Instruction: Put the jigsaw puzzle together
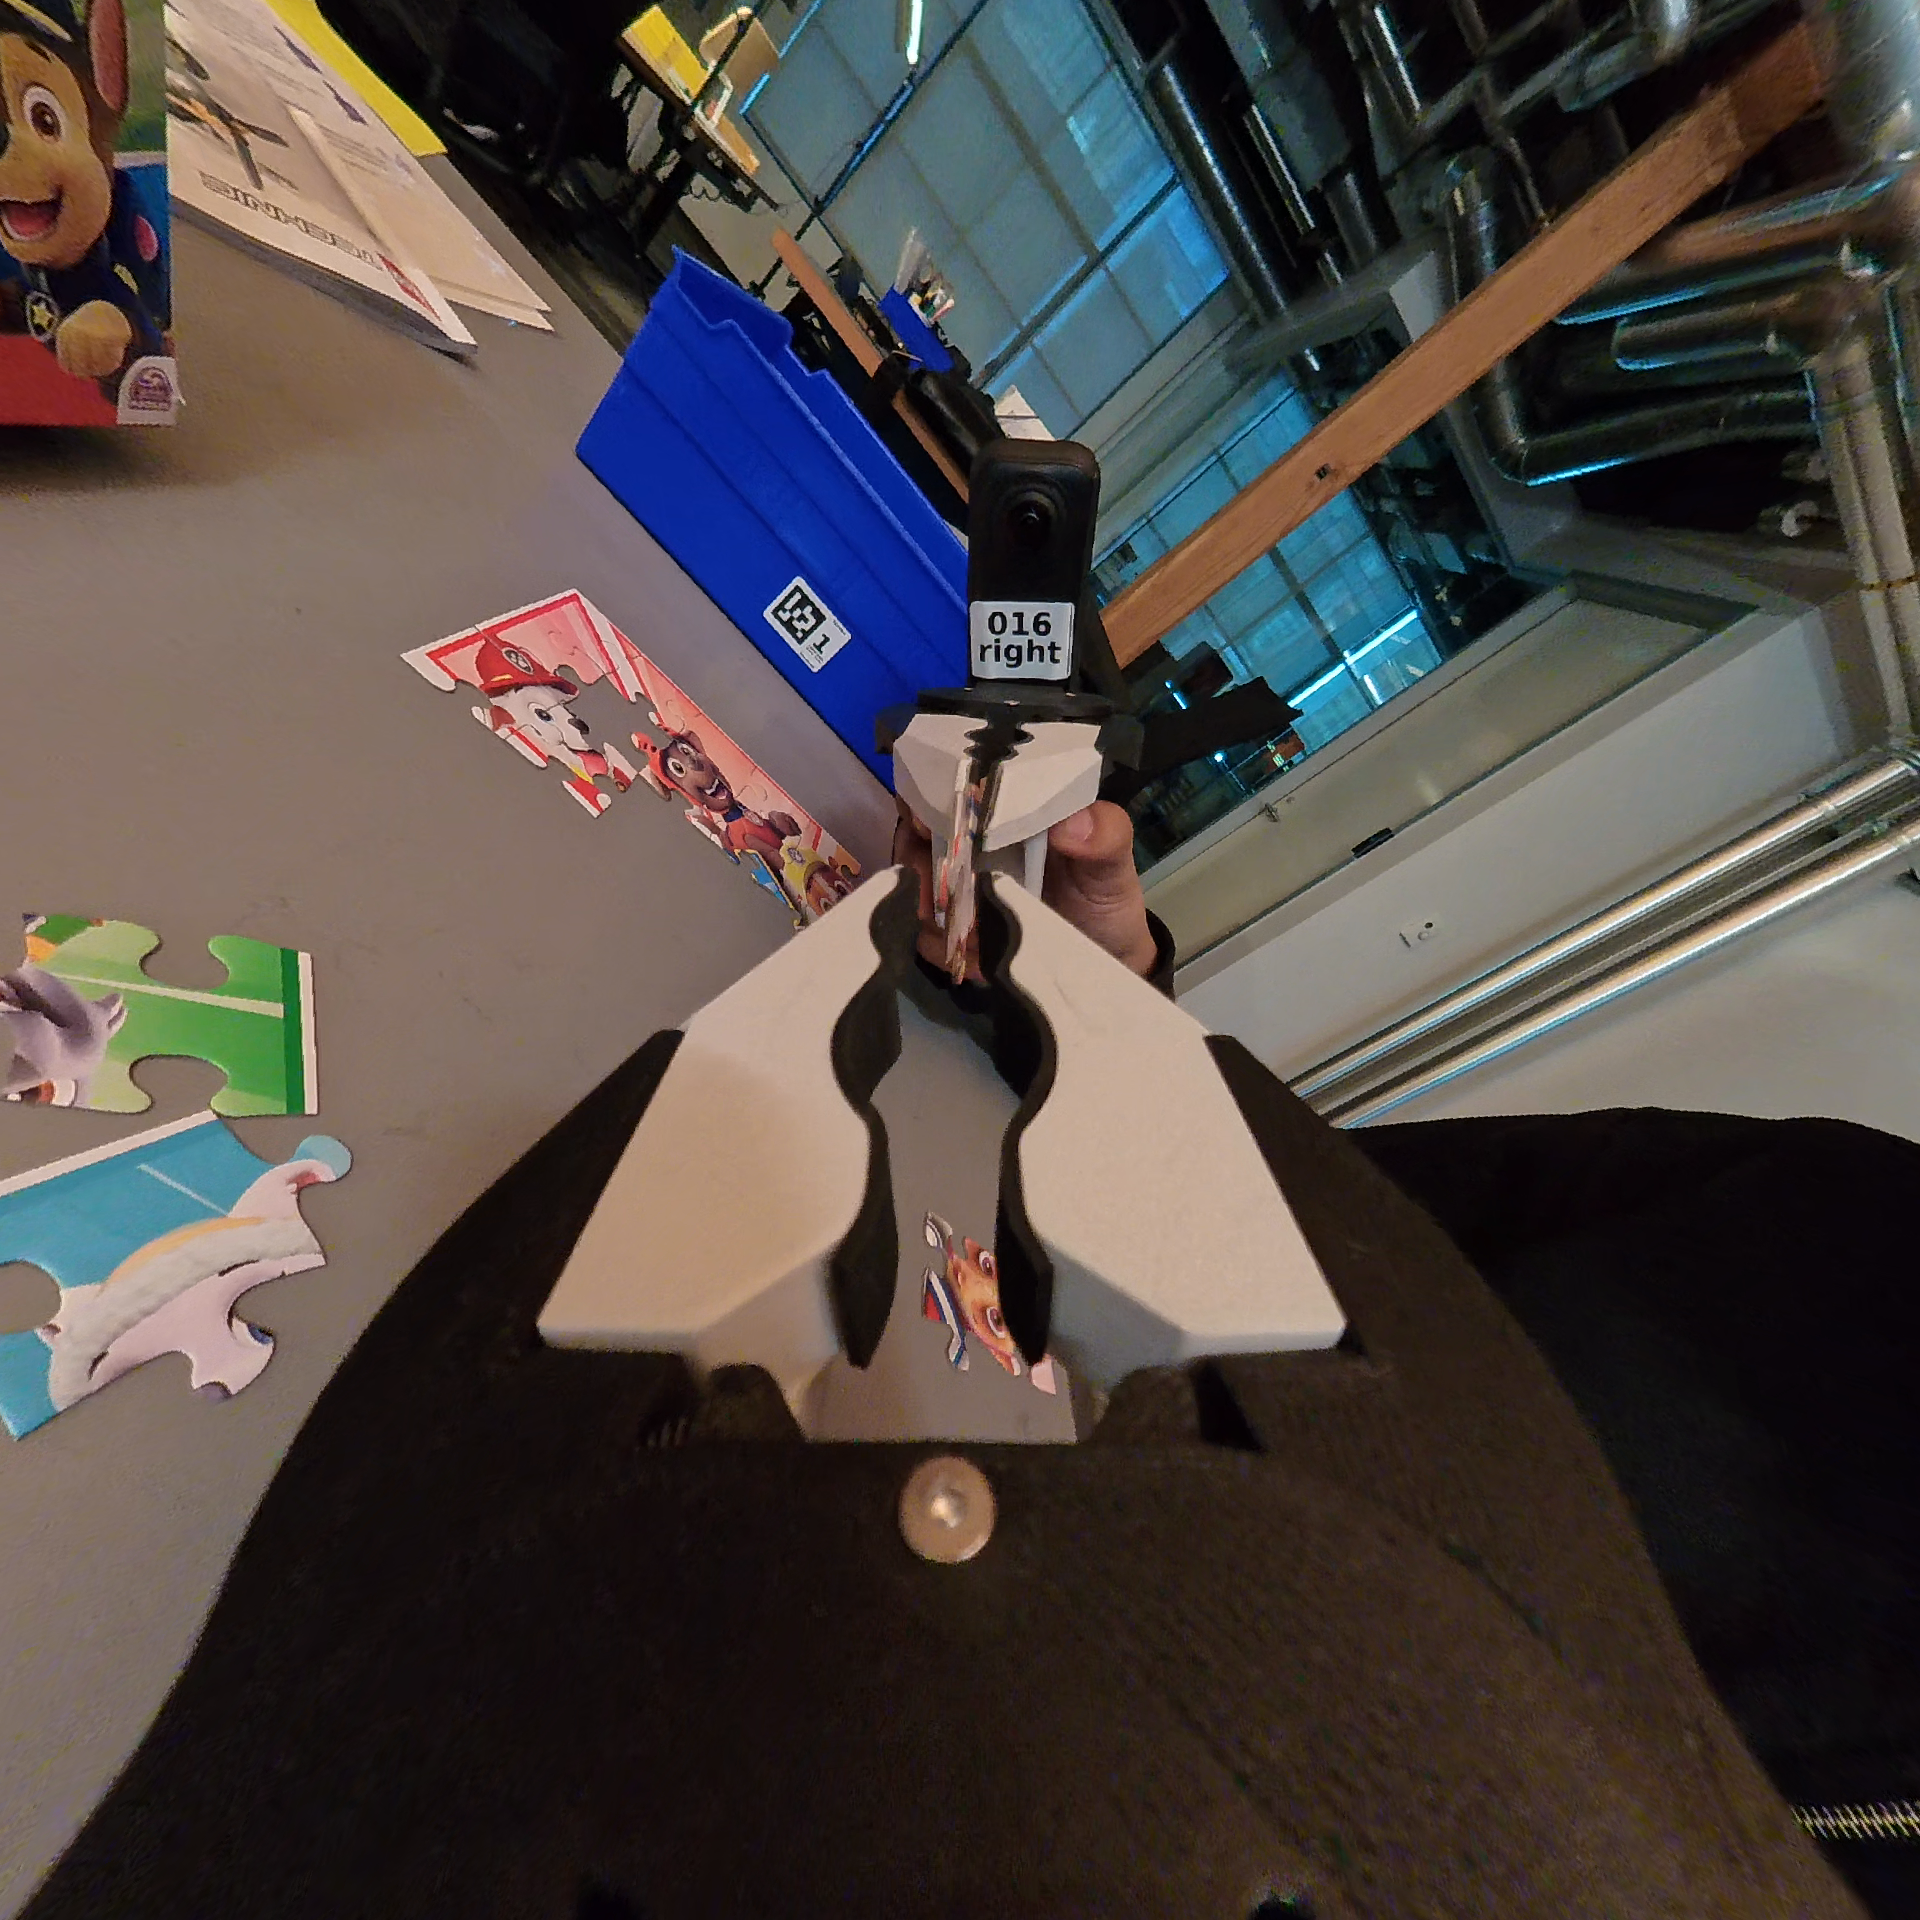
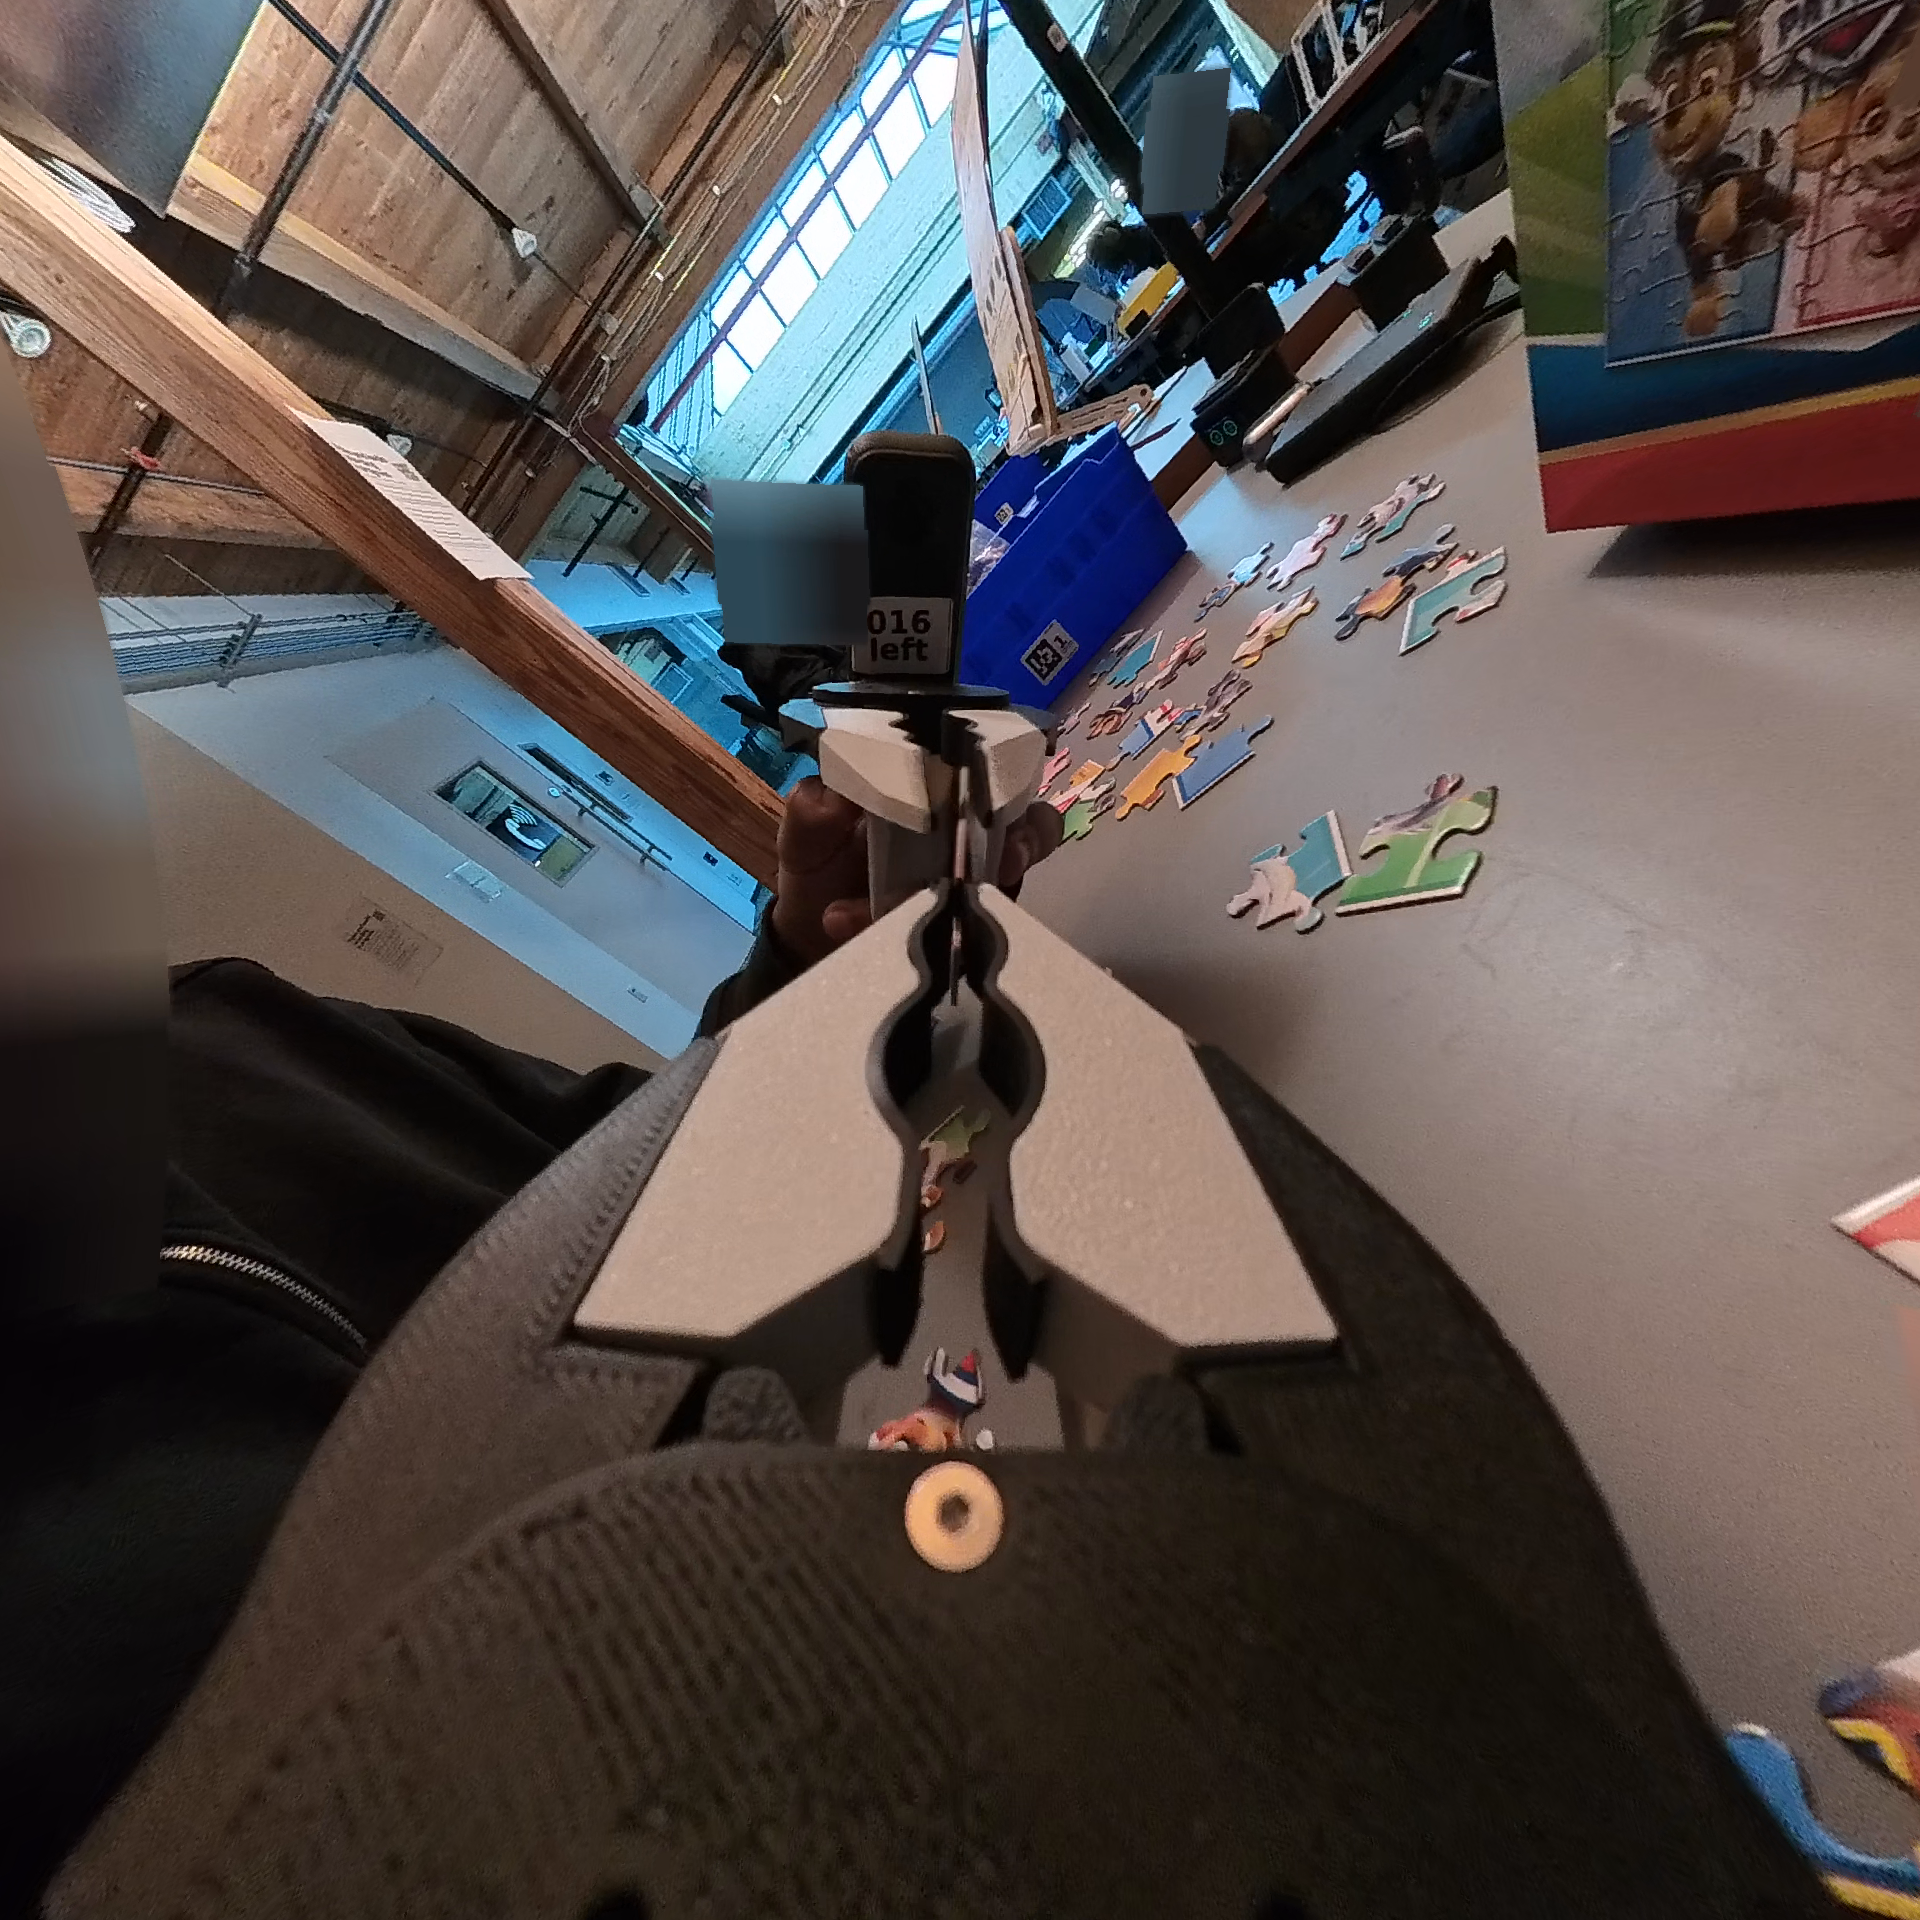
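Holding a puzzle piece in mid-air: right tool pressed together on its edge, left tool slightly spread around it. Partly joined puzzle and loose pieces lying on the surface.

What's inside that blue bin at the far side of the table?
Cannot tell. The blue bin shows only its outer wall and rim; its contents are hidden. A wooden stick and clutter sit behind it in the left wrist view.
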Demonstrator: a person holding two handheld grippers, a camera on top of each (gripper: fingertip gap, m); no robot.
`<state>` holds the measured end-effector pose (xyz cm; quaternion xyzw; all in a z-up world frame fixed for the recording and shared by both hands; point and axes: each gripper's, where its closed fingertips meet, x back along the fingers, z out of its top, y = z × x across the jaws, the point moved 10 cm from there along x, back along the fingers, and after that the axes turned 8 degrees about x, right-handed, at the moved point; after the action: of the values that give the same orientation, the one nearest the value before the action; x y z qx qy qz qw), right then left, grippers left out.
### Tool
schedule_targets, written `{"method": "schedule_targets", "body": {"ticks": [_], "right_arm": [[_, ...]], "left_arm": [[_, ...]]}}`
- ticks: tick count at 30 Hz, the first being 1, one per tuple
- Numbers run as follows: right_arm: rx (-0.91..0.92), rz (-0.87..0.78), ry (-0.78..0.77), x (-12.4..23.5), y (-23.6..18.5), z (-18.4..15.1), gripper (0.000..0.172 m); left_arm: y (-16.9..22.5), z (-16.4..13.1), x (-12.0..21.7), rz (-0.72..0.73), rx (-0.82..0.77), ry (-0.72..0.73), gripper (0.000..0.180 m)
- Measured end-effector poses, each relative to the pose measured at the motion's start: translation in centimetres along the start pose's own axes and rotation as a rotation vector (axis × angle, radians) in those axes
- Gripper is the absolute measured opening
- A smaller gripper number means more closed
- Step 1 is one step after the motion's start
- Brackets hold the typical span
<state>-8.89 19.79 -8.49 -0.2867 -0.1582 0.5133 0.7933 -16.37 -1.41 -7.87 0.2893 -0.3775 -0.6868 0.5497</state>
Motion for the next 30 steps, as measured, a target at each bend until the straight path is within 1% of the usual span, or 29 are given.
{"method": "schedule_targets", "body": {"ticks": [4, 26, 30], "right_arm": [[-0.001, 0.0, 0.005, 0.0, 0.0, 0.0, 0.0], [0.011, -0.02, 0.016, 0.1, 0.0, 0.1, 0.0], [0.021, -0.032, 0.035, 0.3, 0.0, 0.3, 0.0]], "left_arm": [[0.0, -0.1, 0.0, 0.002, -0.001, -0.01, 0.0], [-0.1, -0.3, -0.2, 0.038, -0.016, -0.039, 0.0], [-0.1, 0.7, 1.3, 0.084, -0.007, 0.045, 0.013]]}}
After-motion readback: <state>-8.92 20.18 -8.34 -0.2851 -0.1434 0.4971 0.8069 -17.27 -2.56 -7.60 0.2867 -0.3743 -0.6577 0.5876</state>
